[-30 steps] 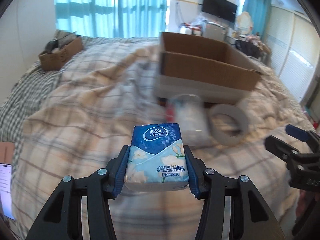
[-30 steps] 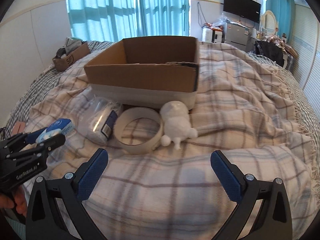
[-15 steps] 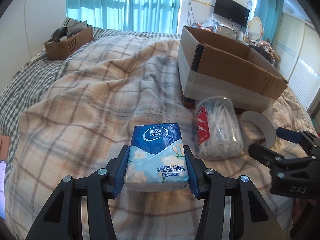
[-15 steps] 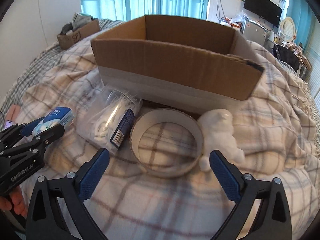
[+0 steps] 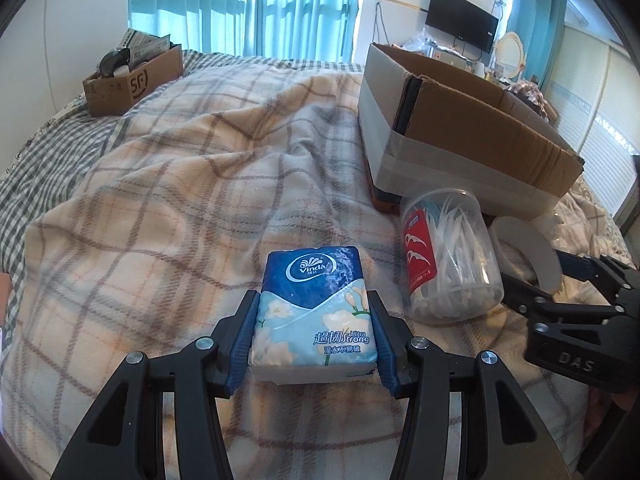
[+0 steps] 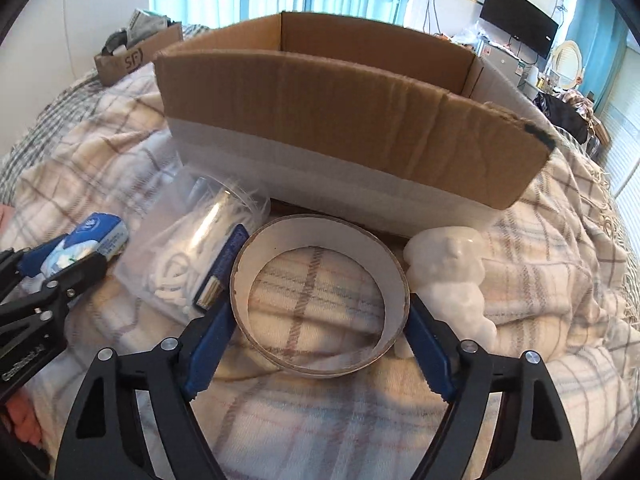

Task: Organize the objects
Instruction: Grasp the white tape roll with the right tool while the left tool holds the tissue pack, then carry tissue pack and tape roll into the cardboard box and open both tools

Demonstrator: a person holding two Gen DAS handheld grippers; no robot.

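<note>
My left gripper [image 5: 314, 320] is shut on a blue Vinda tissue pack [image 5: 314, 312] and holds it above the plaid blanket; the pack also shows in the right wrist view [image 6: 90, 242]. My right gripper [image 6: 320, 322] is open, with its blue pads on either side of a wide white tape ring [image 6: 320, 300] that lies on the blanket. I cannot tell whether the pads touch it. A clear jar of cotton swabs [image 5: 448, 256] lies on its side left of the ring. A white figurine [image 6: 452, 276] lies right of the ring. A large open cardboard box [image 6: 340, 100] stands behind them.
A small SF cardboard box [image 5: 132, 80] with clutter sits at the far left of the bed. The plaid blanket [image 5: 180, 184] is rumpled. A TV, mirror and cluttered furniture stand along the back wall.
My right gripper has moved forward and down, so its pads now flank the tape ring. My left gripper still holds the tissue pack and has swung left, so the box sits further right.
</note>
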